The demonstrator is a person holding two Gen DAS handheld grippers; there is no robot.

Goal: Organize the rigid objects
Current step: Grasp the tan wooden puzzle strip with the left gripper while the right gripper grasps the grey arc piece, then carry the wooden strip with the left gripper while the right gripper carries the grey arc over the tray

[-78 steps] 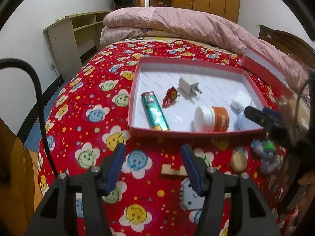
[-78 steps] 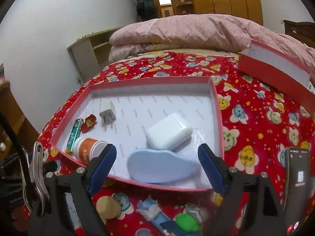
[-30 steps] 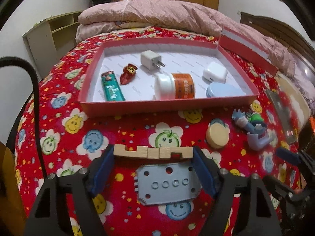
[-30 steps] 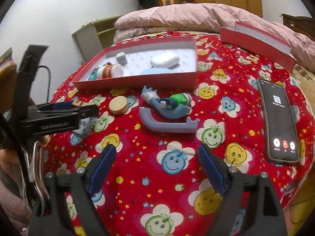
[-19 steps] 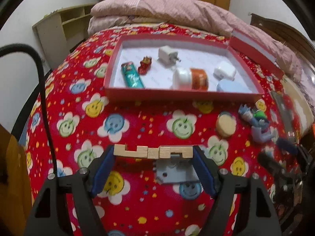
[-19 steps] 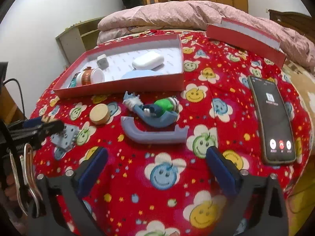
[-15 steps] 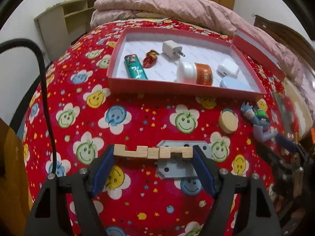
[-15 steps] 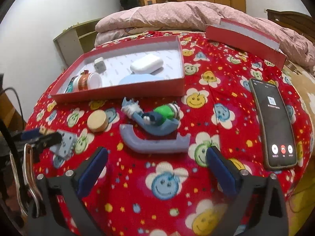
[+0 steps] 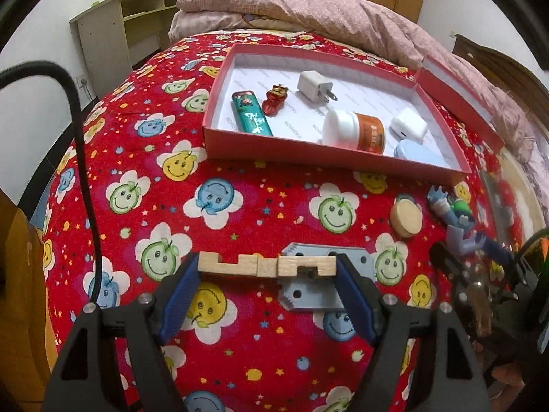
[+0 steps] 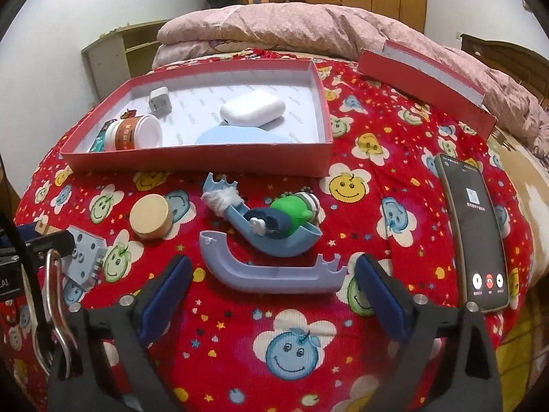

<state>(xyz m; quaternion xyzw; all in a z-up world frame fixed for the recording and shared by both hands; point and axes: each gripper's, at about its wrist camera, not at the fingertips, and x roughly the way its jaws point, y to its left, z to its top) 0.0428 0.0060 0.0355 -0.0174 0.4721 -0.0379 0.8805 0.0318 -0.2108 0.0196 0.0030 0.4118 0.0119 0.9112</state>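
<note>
My left gripper [image 9: 267, 269] is shut on a notched wooden block [image 9: 266, 265], held across its blue fingertips above a grey perforated plate [image 9: 322, 290] on the bed. The right gripper [image 10: 274, 269] hovers low over a lavender curved piece [image 10: 271, 273]. That piece lies between its fingertips and touches neither pad; the jaws are closing. Farther back stands the red box [image 9: 308, 158] [image 10: 192, 164], holding a green lighter [image 9: 252, 118], a white charger [image 9: 314, 87], an orange jar [image 9: 355, 130] and a white case [image 10: 252, 111].
A wooden disc [image 10: 151, 216] and a blue toy with a green figure [image 10: 278, 223] lie between the box and the curved piece. A phone [image 10: 477, 233] rests at the right bed edge. The box lid [image 10: 425, 79] lies at the back right, beside a pink quilt.
The right gripper moved forward and lower, so the lavender piece now sits between its fingertips, and its jaws widened. The left gripper kept the wooden block and shifted sideways over the grey plate.
</note>
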